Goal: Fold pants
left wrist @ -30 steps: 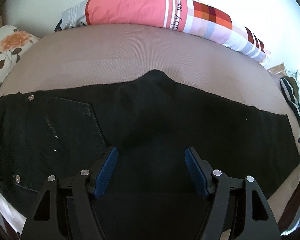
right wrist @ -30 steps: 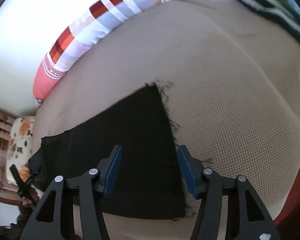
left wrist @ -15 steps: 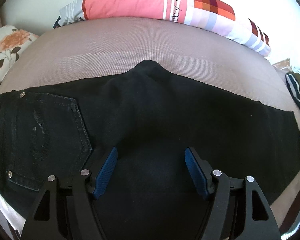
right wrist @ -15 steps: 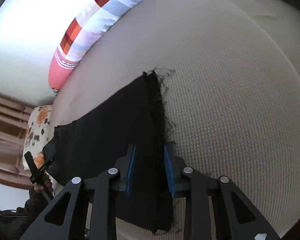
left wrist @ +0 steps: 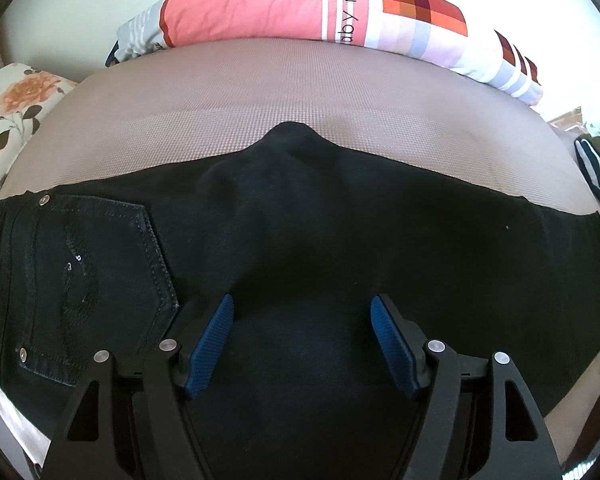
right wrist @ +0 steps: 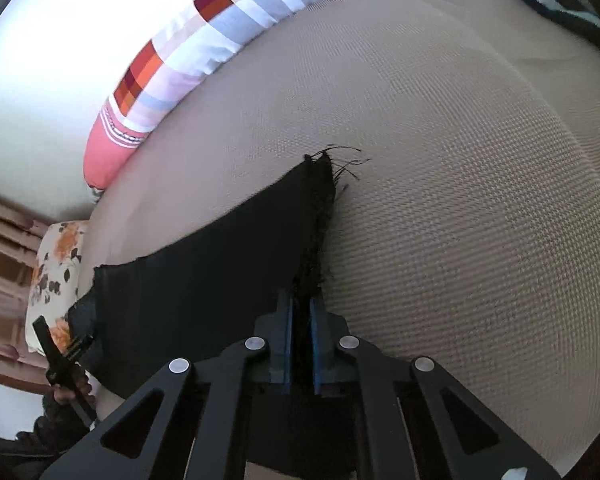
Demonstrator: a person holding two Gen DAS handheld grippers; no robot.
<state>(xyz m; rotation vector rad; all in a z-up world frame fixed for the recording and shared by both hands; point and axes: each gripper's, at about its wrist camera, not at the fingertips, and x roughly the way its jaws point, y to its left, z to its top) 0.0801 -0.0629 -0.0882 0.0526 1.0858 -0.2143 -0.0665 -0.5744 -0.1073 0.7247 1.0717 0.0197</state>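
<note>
Frayed hem of pants (right wrist: 220, 280) in right gripper (right wrist: 300, 312), bare mattress (right wrist: 460, 220) beside.

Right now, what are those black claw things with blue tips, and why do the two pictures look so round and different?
Those claws are grippers, tools a person holds, one in each hand. Each has a tiny camera looking along its two fingers, and its lens bends everything round.

One picture is from the left gripper. Its blue fingers are spread open above black pants lying flat on a tan bed. You can see a back pocket and a striped pillow behind.

The other picture is from the right gripper. Its fingers are pinched shut on the frayed hem at the leg end of the pants. It looks ready to lift that end for folding.
</note>
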